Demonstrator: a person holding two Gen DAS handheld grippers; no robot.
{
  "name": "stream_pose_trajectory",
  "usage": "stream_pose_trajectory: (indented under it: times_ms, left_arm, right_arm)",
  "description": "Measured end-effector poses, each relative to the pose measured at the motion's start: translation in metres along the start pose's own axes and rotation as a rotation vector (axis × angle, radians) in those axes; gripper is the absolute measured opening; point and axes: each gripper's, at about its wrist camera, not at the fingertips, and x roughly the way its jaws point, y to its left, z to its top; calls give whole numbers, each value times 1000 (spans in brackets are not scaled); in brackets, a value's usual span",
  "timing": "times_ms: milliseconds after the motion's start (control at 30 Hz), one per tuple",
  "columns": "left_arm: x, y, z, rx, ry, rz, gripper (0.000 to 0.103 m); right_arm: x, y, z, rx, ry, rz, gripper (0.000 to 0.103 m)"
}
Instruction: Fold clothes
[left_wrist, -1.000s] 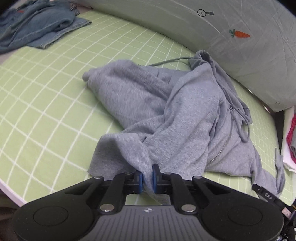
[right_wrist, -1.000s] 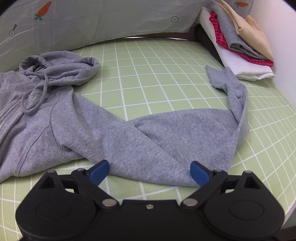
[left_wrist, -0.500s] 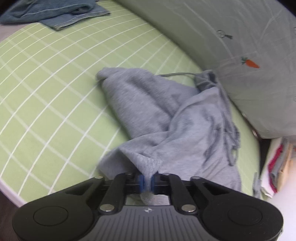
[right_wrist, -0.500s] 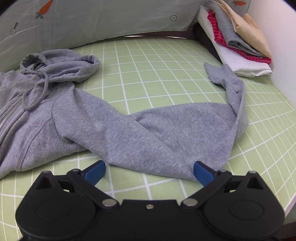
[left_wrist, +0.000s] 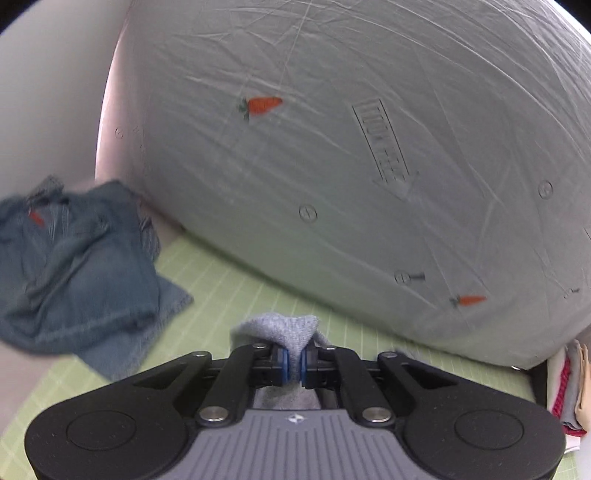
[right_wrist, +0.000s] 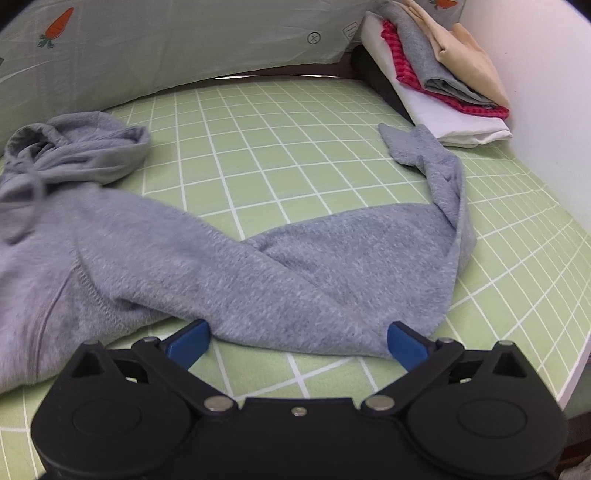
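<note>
A grey zip hoodie (right_wrist: 229, 266) lies spread on the green checked bed sheet (right_wrist: 280, 147), hood at the left, one sleeve running right and bending back toward the folded pile. My right gripper (right_wrist: 295, 341) stands open at the sleeve's near edge, a blue pad on each side of the cloth, not pressing it. In the left wrist view my left gripper (left_wrist: 293, 360) is shut on a bunched corner of the grey hoodie (left_wrist: 280, 326), lifted off the bed; the rest of the garment hangs below, hidden by the gripper body.
A big pale pillow with carrot prints (left_wrist: 351, 166) fills the back of the bed. Crumpled blue jeans (left_wrist: 74, 266) lie at the far left. A stack of folded clothes (right_wrist: 443, 81) sits at the back right by the wall. The bed edge (right_wrist: 576, 369) runs near right.
My left gripper has risen and tipped up with the hoodie corner, so its view swung from the hoodie to the pillow and jeans. The right gripper stayed by the sleeve, jaws slightly wider.
</note>
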Motion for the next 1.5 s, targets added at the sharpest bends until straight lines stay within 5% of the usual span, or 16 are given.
stream_pose_trajectory:
  times_ms: [133, 300, 333, 400, 433, 467, 667, 933, 1200, 1500]
  left_arm:
    - [34, 4, 31, 70, -25, 5, 6]
    - [114, 16, 33, 94, 94, 92, 13]
    - [126, 19, 28, 89, 124, 119, 20]
    - [142, 23, 18, 84, 166, 161, 49]
    - [140, 26, 10, 78, 169, 152, 75]
    - [139, 29, 3, 70, 171, 141, 85]
    - [124, 44, -46, 39, 251, 164, 89]
    - [103, 70, -105, -3, 388, 178, 90]
    - [109, 60, -107, 45, 405, 139, 91]
    - [129, 49, -109, 102, 430, 147, 96]
  right_arm:
    - [2, 8, 6, 3, 1, -27, 103]
    - [8, 23, 13, 69, -3, -37, 103]
    - [10, 26, 15, 87, -2, -43, 103]
    - [13, 31, 20, 118, 14, -56, 103]
    - [13, 33, 23, 120, 27, -64, 103]
    - [14, 35, 25, 122, 40, -73, 103]
    - [2, 49, 35, 76, 74, -65, 96]
    - [-29, 59, 28, 123, 42, 81, 96]
    - [-28, 75, 18, 132, 96, 228, 96]
    - [-11, 96, 22, 57, 142, 267, 96]
